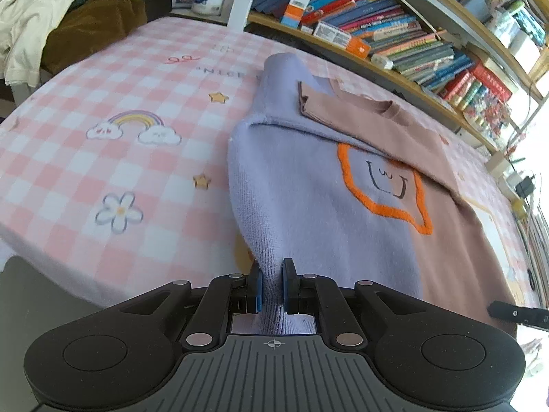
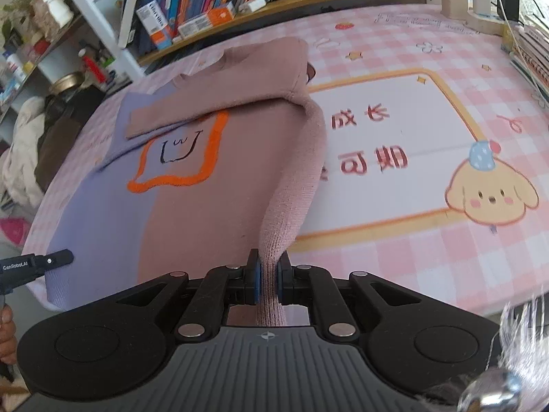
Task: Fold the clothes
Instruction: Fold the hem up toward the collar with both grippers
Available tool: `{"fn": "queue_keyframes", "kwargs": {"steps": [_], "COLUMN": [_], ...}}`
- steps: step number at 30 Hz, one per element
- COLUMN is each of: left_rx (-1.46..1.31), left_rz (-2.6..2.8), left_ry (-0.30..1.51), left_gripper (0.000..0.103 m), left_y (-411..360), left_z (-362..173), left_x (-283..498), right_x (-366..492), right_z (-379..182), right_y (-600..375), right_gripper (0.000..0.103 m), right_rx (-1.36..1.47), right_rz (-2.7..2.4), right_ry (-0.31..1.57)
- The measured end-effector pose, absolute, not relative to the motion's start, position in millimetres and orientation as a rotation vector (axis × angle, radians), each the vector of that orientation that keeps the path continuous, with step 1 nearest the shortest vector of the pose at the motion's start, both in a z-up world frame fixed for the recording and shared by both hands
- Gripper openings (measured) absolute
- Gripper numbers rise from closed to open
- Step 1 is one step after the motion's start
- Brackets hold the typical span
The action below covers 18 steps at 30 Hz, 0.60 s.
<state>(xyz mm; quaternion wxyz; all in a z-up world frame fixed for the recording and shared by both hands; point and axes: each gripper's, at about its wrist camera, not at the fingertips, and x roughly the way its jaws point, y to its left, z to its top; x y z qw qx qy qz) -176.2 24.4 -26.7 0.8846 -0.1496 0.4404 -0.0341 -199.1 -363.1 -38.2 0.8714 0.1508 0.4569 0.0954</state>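
A two-tone sweater lies on the pink checked bed cover, lavender half on one side and dusty-pink half on the other, with an orange-outlined face patch in the middle. Both sleeves are folded across the chest. My left gripper is shut on the lavender hem corner, which rises in a taut ridge from the bed. My right gripper is shut on the pink hem corner, lifted the same way. A tip of the right gripper shows at the left wrist view's edge.
The bed cover with rainbow and flower prints spreads to the left; a dog print lies to the right. Bookshelves run along the far side. A heap of clothes sits at the far left corner. Chargers stand far right.
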Motion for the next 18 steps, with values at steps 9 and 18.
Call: {"fn": "queue_keyframes", "kwargs": {"steps": [9, 18], "left_rx": [-0.381, -0.657], "left_rz": [-0.089, -0.088], "left_ry": [0.897, 0.714], "left_gripper": [0.009, 0.009], "left_y": [30, 56], "left_z": [-9, 25], "left_x": [-183, -133], "right_x": [-208, -161], "right_z": [-27, 21], "right_y": [-370, -402], "right_gripper": [0.008, 0.008], "right_rx": [0.362, 0.638], "right_rz": [0.274, 0.277], "right_ry": [0.965, 0.716]}}
